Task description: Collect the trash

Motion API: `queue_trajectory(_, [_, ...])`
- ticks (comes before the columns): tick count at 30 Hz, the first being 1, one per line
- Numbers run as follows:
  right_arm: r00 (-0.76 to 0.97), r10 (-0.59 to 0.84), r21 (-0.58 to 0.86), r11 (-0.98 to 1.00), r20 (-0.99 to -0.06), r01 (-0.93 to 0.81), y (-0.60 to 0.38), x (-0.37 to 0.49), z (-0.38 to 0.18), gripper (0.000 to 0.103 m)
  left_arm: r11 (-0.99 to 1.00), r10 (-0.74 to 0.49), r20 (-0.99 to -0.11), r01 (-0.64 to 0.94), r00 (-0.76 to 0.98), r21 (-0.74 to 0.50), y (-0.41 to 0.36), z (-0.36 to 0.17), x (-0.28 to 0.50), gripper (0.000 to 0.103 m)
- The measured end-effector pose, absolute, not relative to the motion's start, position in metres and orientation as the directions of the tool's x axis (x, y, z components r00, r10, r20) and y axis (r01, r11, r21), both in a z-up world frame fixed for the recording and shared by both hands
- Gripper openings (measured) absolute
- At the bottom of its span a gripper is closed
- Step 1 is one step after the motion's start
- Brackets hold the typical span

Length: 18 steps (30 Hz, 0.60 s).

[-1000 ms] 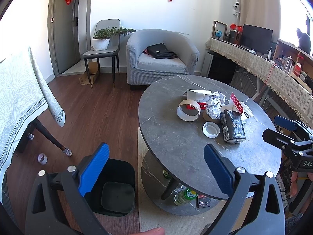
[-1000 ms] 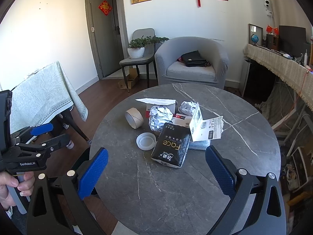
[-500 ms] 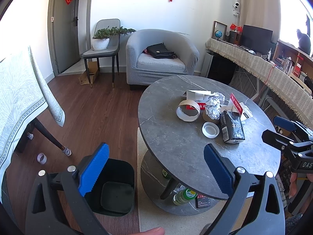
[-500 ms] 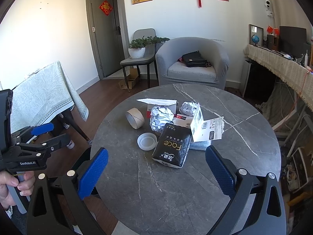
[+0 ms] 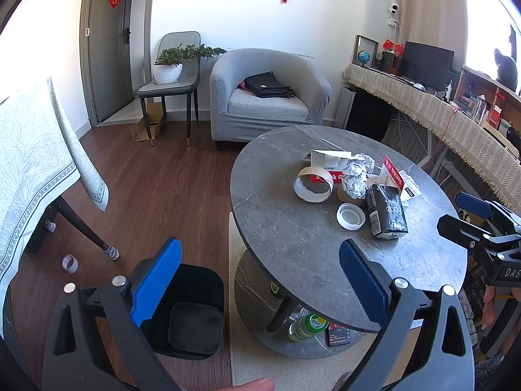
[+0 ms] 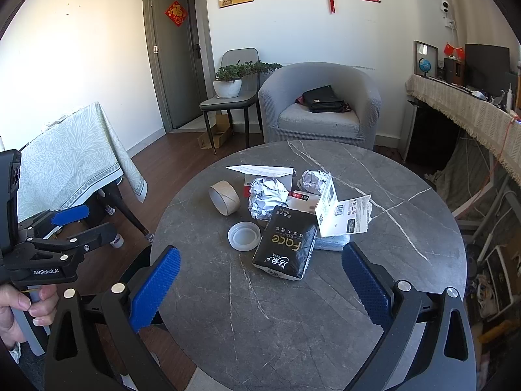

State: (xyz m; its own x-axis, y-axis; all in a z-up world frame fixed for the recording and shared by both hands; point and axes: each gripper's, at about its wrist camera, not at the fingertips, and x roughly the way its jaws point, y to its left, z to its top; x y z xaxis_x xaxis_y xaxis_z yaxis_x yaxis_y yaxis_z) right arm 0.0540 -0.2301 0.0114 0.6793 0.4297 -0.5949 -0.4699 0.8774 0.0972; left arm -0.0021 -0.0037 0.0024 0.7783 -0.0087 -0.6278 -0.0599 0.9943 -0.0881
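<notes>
A pile of trash lies on the round grey marble table [image 6: 325,309]: a black tissue pack [image 6: 285,247], a white plastic lid [image 6: 244,236], a cardboard tape roll [image 6: 224,197], crumpled foil [image 6: 267,197], torn white boxes [image 6: 342,215]. The pile also shows in the left wrist view, with the tissue pack [image 5: 386,210] and the lid [image 5: 351,216]. A dark bin [image 5: 192,312] stands on the floor left of the table. My left gripper [image 5: 260,280] is open and empty above the bin and table edge. My right gripper [image 6: 260,280] is open and empty, short of the pile.
A grey armchair [image 5: 268,97] with a black bag stands behind the table. A cloth-covered table [image 5: 35,163] is at the left, a chair with a plant [image 5: 172,75] by the door. Bottles [image 5: 306,325] sit on the table's lower shelf. A long draped shelf [image 5: 456,120] runs along the right.
Both grippers have barely shifted; the views are almost the same. Nothing was taken hold of or let go.
</notes>
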Motion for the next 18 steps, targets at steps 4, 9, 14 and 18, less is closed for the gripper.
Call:
queue_trajectory(4, [0.680, 0.430, 0.097, 0.877, -0.594, -0.470, -0.2306, 0.0534, 0.0119, 0.100, 0.994, -0.009, -0.626, -0.060, 0.780, -0.089, -0.0033, 0.0026, -0.0022, 0.099])
queue_trajectory(9, [0.679, 0.429, 0.097, 0.877, -0.595, -0.470, -0.2309, 0.0538, 0.0118, 0.100, 0.994, -0.009, -0.628, -0.060, 0.779, -0.088, -0.0036, 0.0026, -0.0024, 0.099])
queue_trajectory(14, [0.679, 0.430, 0.097, 0.877, -0.595, -0.470, -0.2309, 0.0537, 0.0118, 0.100, 0.994, -0.010, -0.627, -0.058, 0.779, -0.088, -0.0027, 0.0029, -0.0016, 0.099])
queue_trajectory(18, [0.679, 0.430, 0.096, 0.877, -0.595, -0.470, -0.2309, 0.0537, 0.0118, 0.100, 0.994, -0.010, -0.628, -0.058, 0.778, -0.088, -0.0026, 0.0027, -0.0017, 0.099])
